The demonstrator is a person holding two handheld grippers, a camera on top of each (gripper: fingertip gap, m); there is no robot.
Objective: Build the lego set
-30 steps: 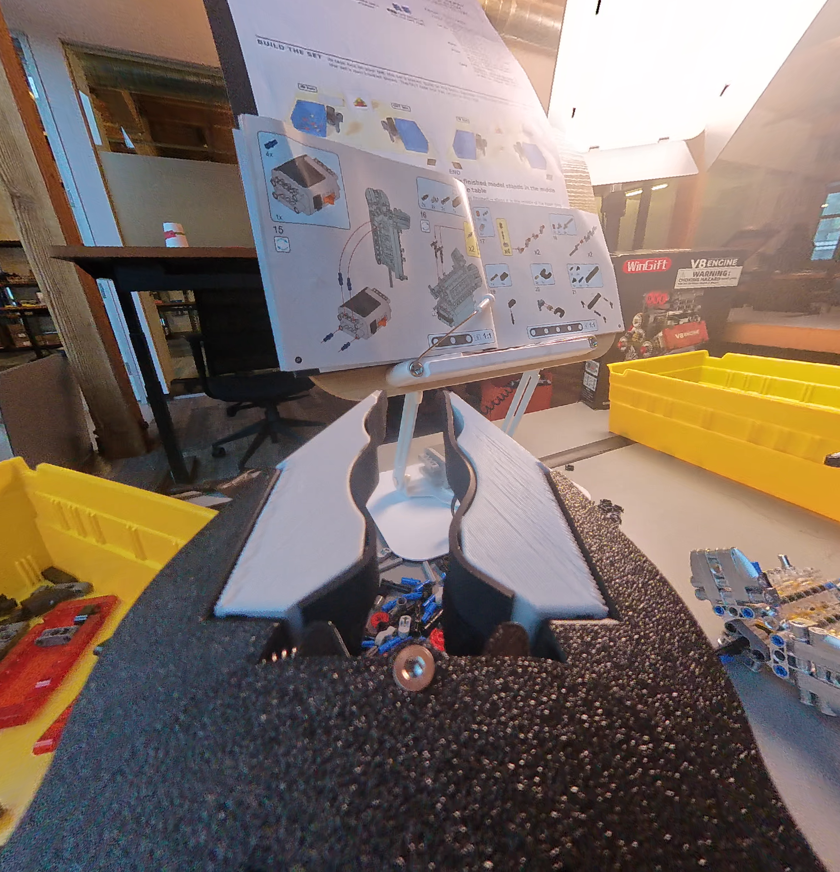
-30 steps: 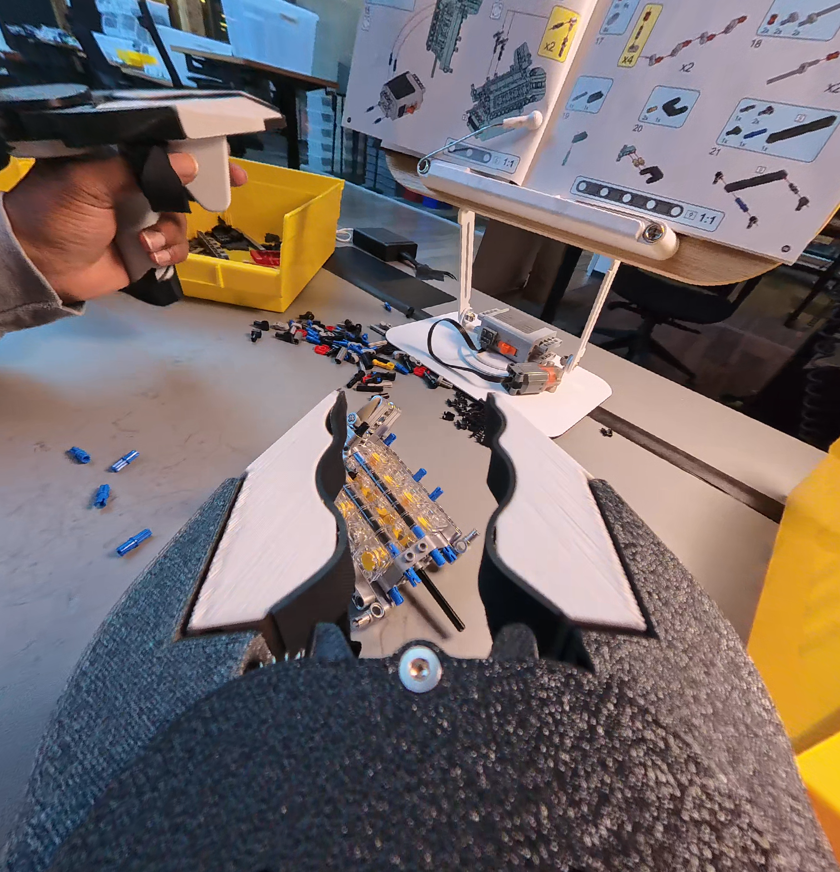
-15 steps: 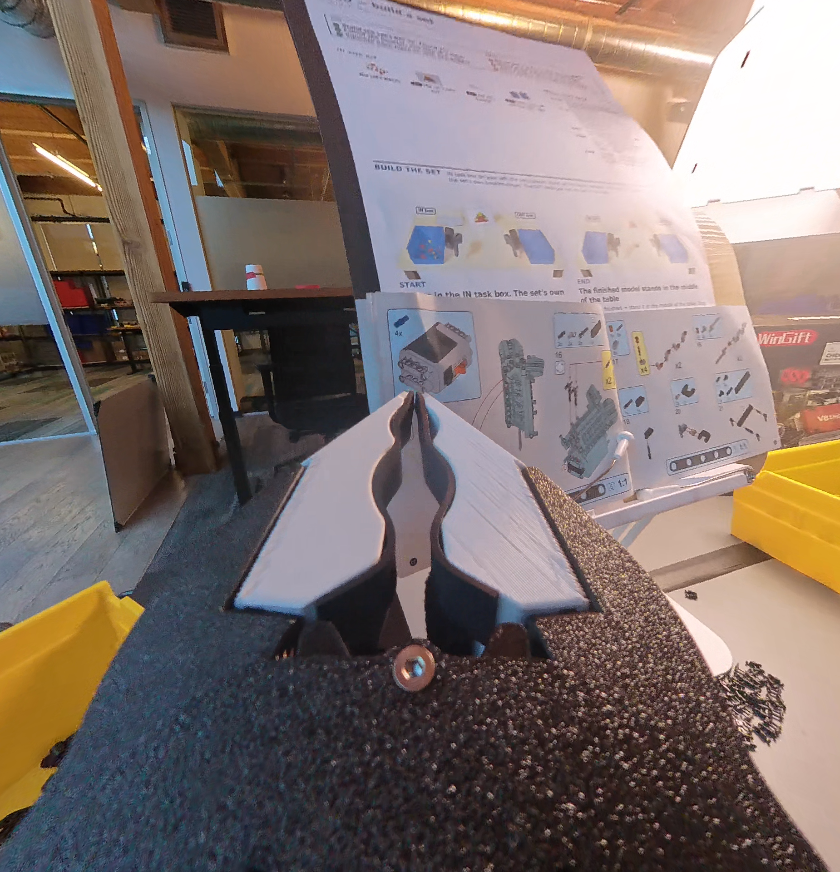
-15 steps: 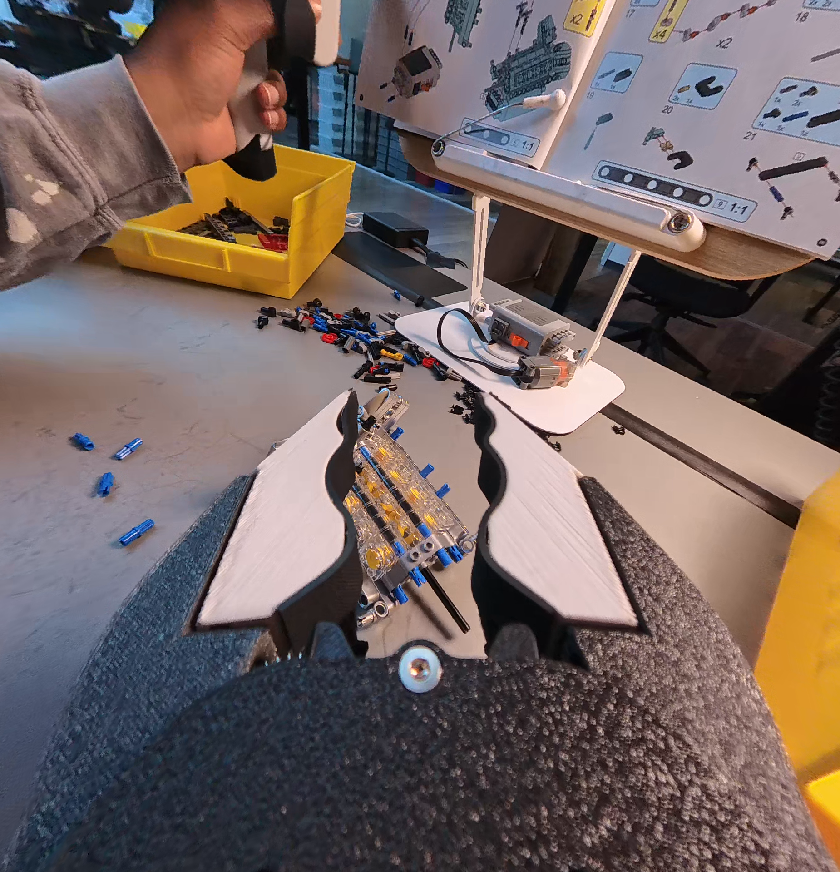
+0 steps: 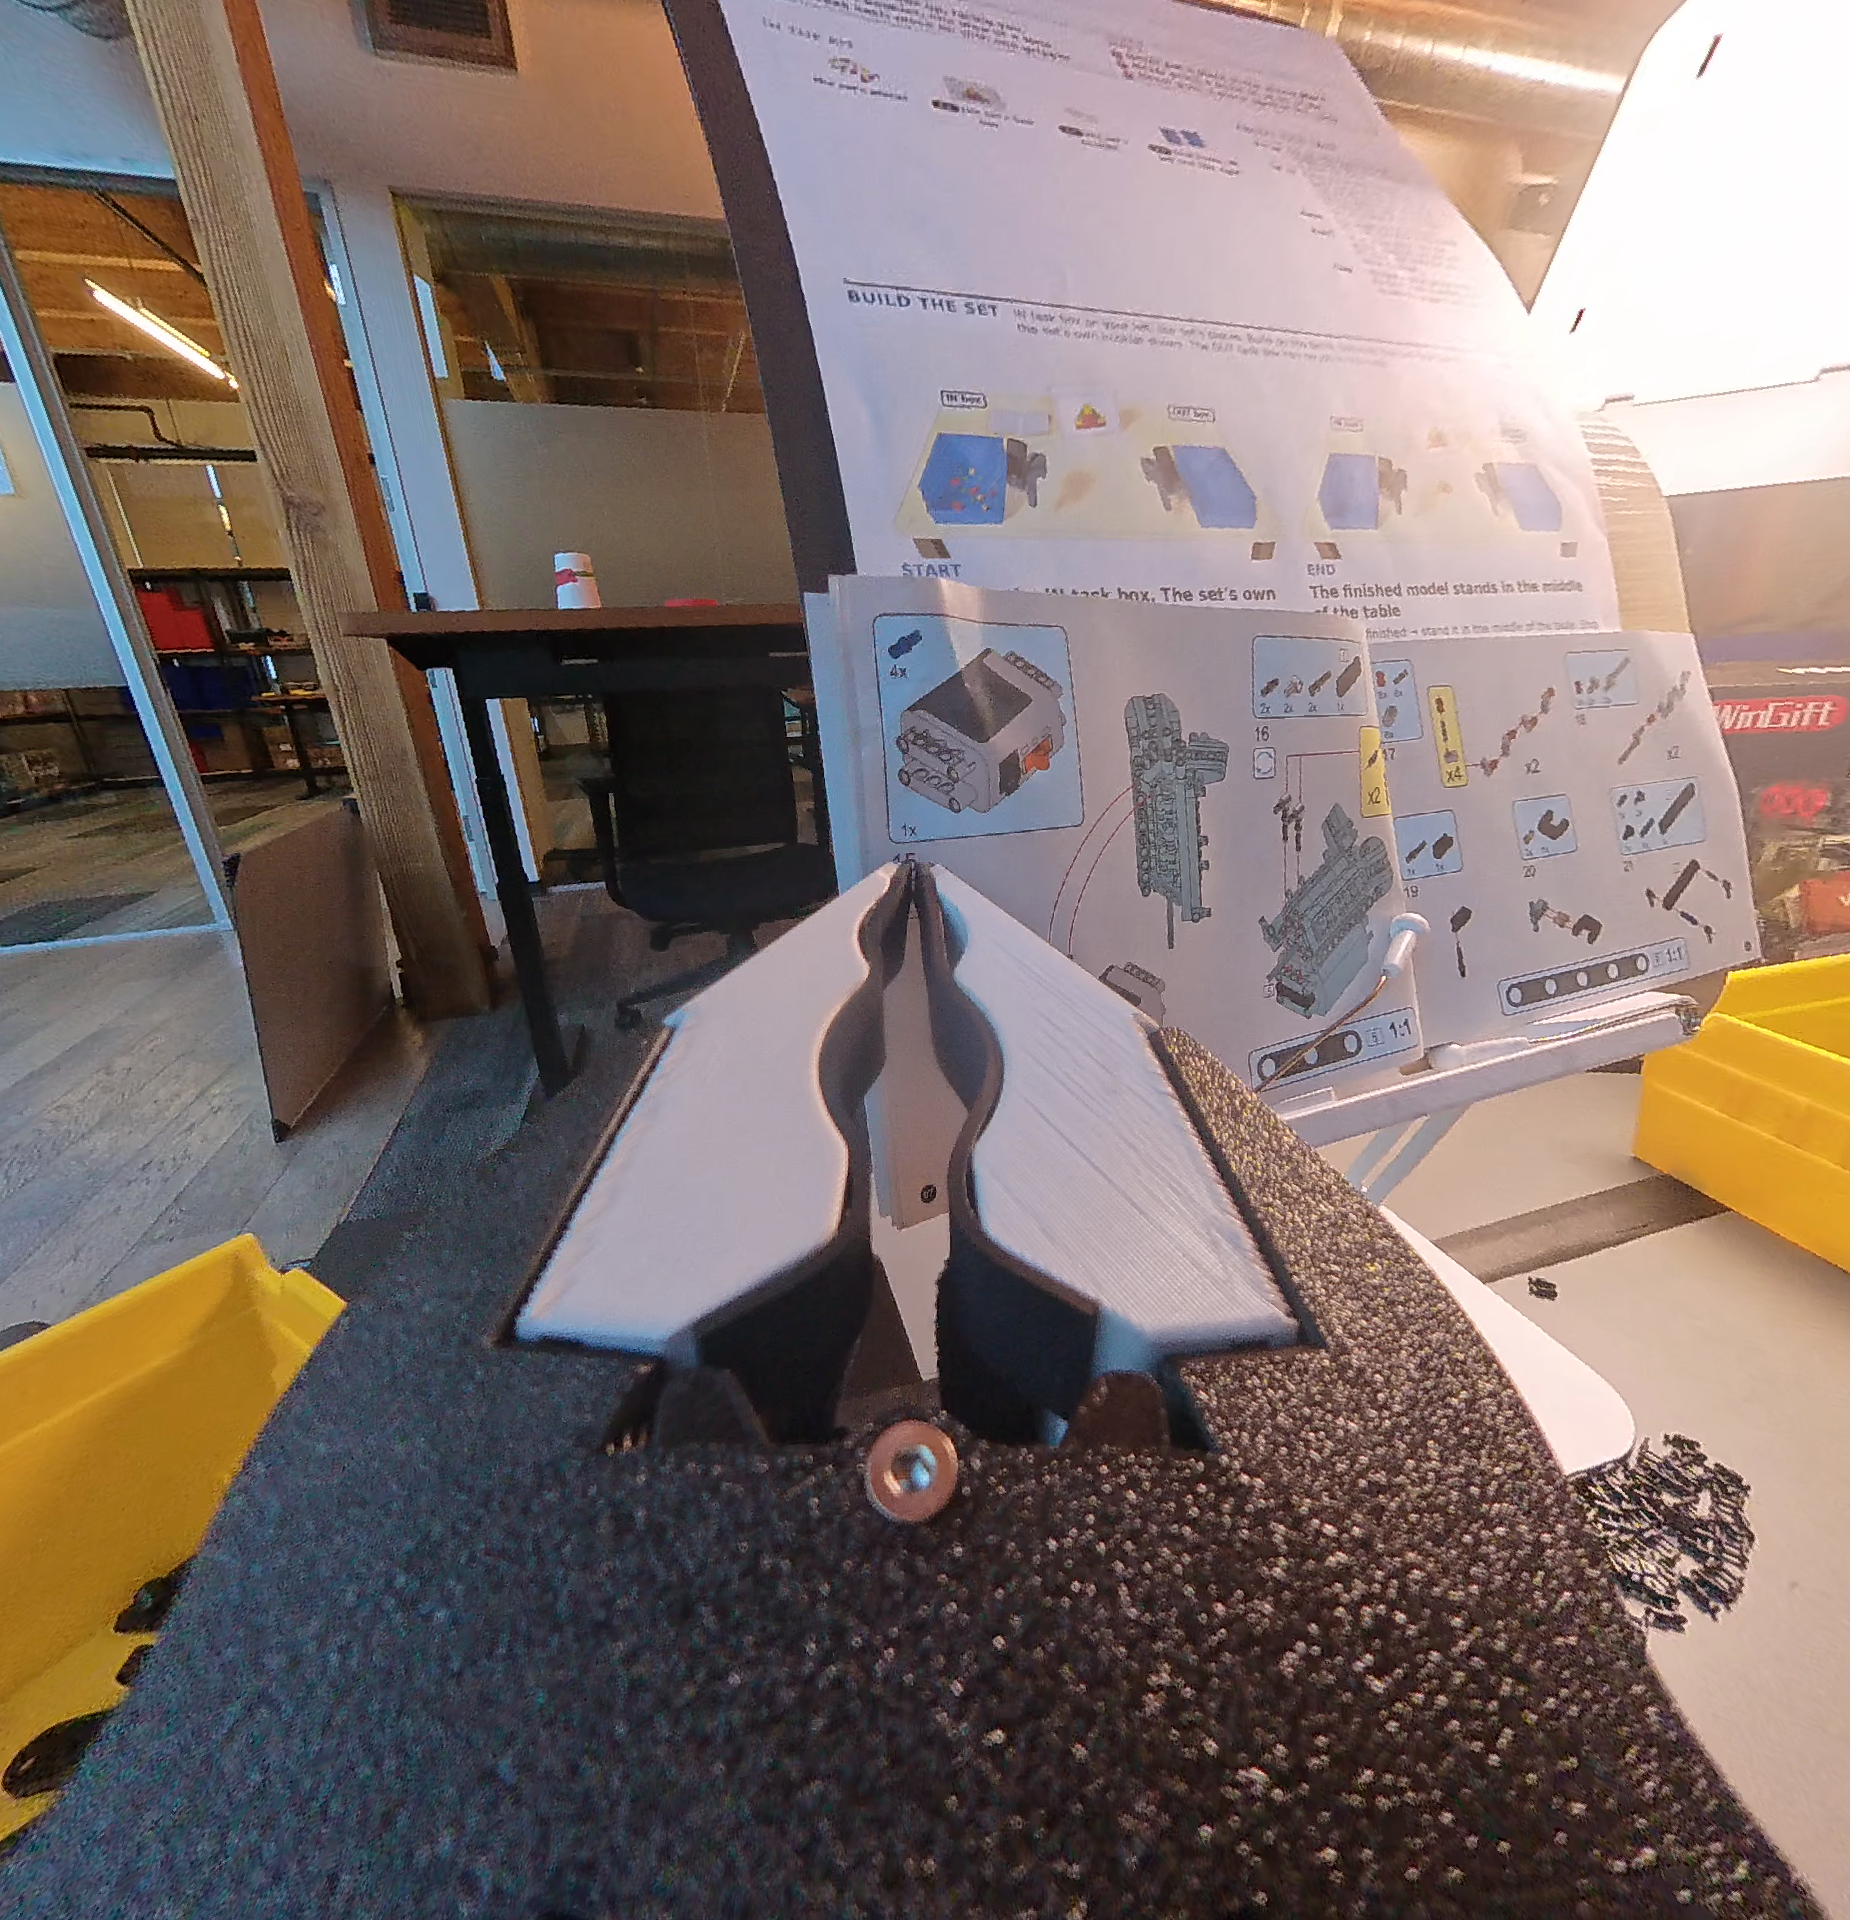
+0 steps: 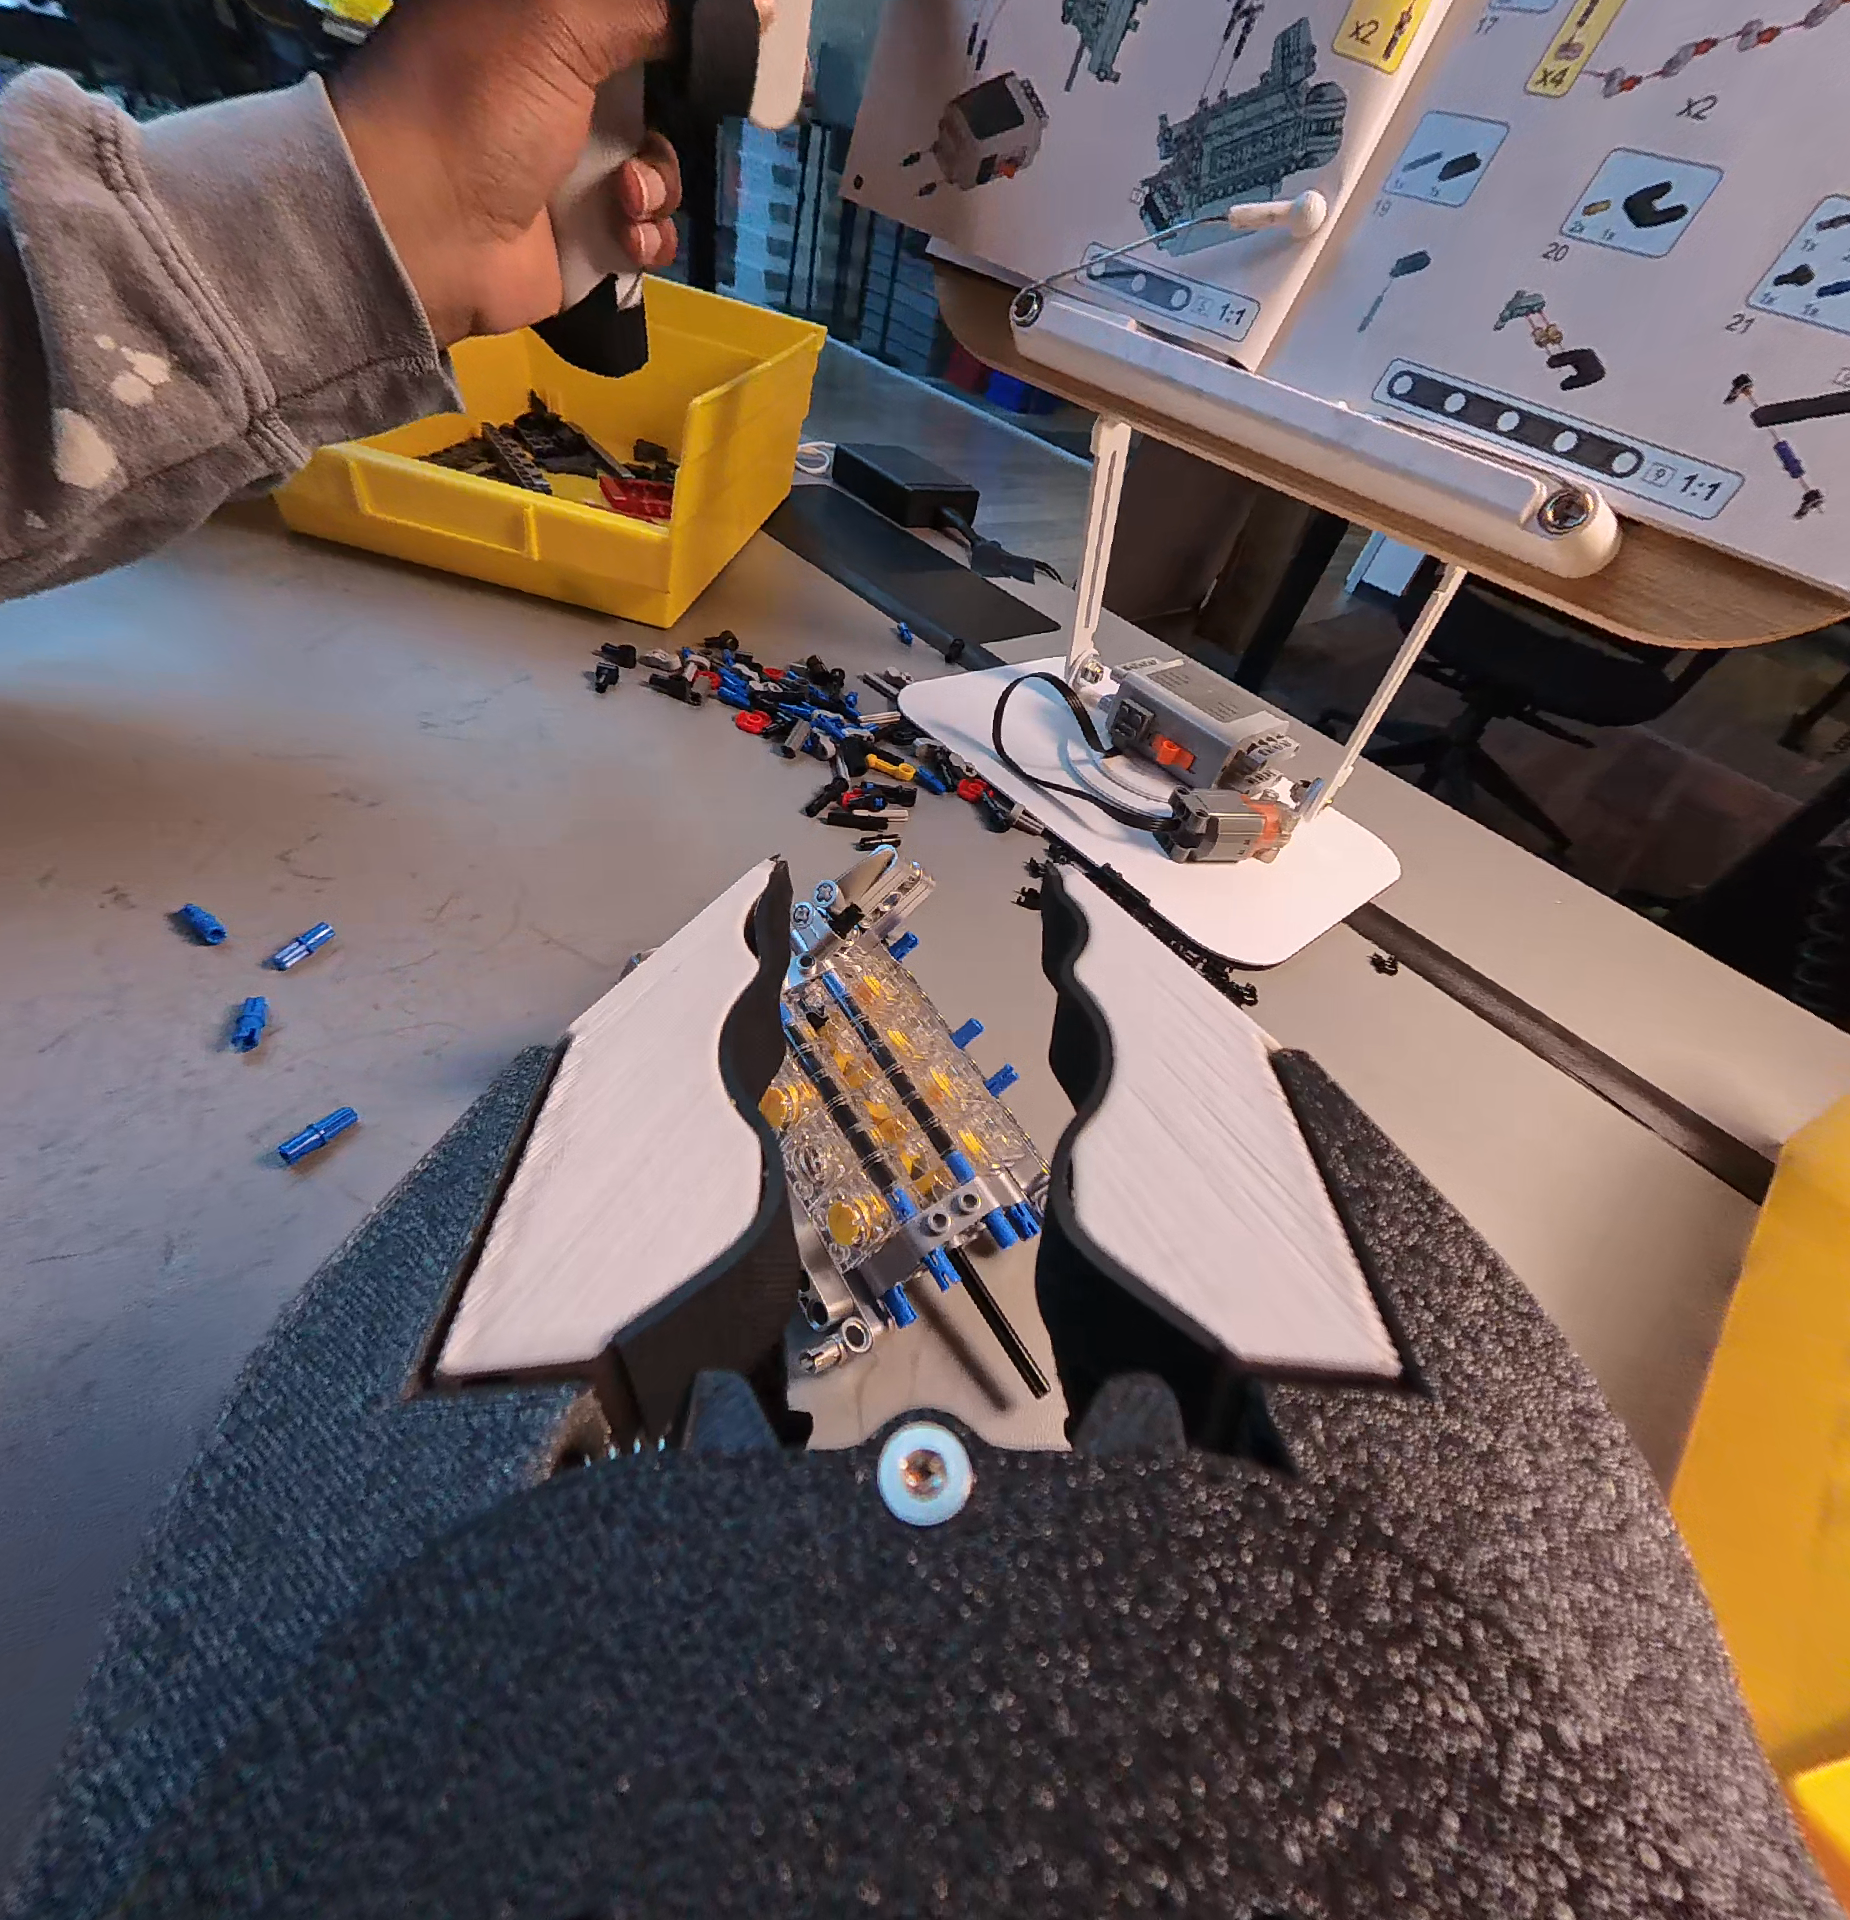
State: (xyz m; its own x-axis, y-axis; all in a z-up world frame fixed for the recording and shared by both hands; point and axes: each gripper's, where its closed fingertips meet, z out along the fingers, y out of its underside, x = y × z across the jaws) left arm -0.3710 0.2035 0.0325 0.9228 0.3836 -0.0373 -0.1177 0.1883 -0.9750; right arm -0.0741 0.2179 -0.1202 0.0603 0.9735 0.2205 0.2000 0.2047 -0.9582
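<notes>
Left gripper (image 5: 908,883) pinching a page corner, right gripper (image 6: 905,883) wide over the brick engine.

Left jaws shut on the thin, floppy white instruction-booklet page (image 5: 905,1122) on the stand; it looks easily torn, best held at its edge. Right jaws gape, empty, straddling the grey-and-clear brick engine block (image 6: 890,1101) lying on the tabletop (image 6: 381,748) near the stand's white base (image 6: 1264,894); probably light, rigid, snap-apart.

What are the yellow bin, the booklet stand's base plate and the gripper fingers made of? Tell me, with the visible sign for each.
Yellow bin: likely moulded plastic, with uniform colour, a soft sheen and ribbed walls.
Base plate: smooth, thin, matte white with rounded corners; painted metal or plastic, cannot tell which.
Fingers of the right gripper: probably 3D-printed plastic, shown by fine parallel layer lines on the pale tops; the dark inner pads look rubbery.
</notes>
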